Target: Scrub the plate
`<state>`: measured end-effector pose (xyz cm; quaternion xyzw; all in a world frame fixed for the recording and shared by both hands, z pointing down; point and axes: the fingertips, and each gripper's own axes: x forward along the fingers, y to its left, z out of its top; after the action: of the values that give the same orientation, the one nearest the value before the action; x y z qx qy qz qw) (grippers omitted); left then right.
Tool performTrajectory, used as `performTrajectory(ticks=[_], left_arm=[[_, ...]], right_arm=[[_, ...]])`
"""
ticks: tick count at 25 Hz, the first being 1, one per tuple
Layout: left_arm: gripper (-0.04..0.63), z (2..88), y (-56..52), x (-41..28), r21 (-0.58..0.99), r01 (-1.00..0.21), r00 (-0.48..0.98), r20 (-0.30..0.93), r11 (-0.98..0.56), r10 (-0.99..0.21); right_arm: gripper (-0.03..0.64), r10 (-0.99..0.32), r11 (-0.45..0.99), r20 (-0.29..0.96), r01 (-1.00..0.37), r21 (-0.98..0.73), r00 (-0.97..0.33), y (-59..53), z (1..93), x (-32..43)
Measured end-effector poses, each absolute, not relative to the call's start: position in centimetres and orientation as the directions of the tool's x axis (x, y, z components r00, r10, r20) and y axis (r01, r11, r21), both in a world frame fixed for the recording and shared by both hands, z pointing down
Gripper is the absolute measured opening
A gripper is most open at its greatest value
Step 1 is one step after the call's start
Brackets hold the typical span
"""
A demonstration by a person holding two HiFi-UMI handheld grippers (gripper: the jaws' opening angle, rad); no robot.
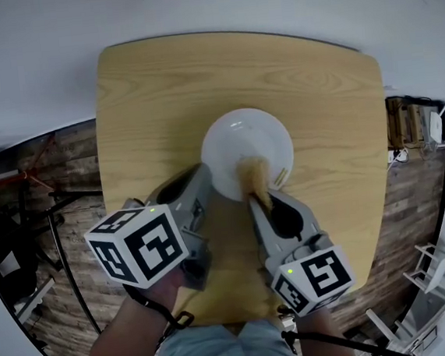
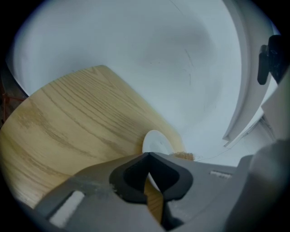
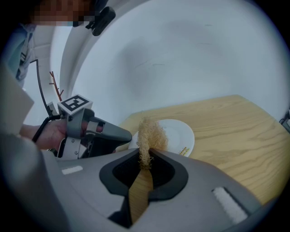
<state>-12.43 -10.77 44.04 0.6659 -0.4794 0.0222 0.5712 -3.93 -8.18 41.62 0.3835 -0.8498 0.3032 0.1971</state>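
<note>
A white plate (image 1: 242,141) lies in the middle of a light wooden table (image 1: 152,102). My left gripper (image 1: 205,176) reaches to the plate's near-left rim and is shut on it. In the left gripper view the thin plate (image 2: 156,141) edge runs in between the closed jaws of the left gripper (image 2: 147,157). My right gripper (image 1: 254,200) is shut on a tan fibrous scrubber (image 1: 255,178), which rests on the plate's near side. In the right gripper view the scrubber (image 3: 148,135) stands up from the right gripper (image 3: 146,156) in front of the plate (image 3: 179,136), with the left gripper (image 3: 102,132) to the left.
The table's near edge (image 1: 220,318) is close to the person's body, and its far edge (image 1: 232,35) meets a white wall. A dark wooden floor (image 1: 78,218) shows on both sides, with white chairs (image 1: 437,125) at the right. A small yellow mark (image 3: 184,150) sits on the plate's rim.
</note>
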Motion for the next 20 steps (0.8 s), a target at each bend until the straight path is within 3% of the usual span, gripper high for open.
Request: performTrajectory(ticks=[8,13,20], left_arm=[[0.037,44.2,-10.4,-13.4,0.706,-0.693,0.496,0.615,0.146,-0.613],[0.107,44.4,-10.7,-12.7,0.74,-0.659,0.561,0.6,0.13,-0.571],[0.112,44.4,-11.2,-12.0,0.746,-0.658,0.607,0.606,0.103,-0.515]], right_arm=[[0.049,-0.531,0.512,0.563,-0.77,-0.381,-0.633,-8.1,41.6,-3.6],[0.049,-0.531,0.509,0.566,-0.772,-0.382,-0.63,-8.2,41.7,-3.7],[0.049,-0.507,0.518,0.576,-0.761,-0.392,-0.641,-7.9,41.7,-4.1]])
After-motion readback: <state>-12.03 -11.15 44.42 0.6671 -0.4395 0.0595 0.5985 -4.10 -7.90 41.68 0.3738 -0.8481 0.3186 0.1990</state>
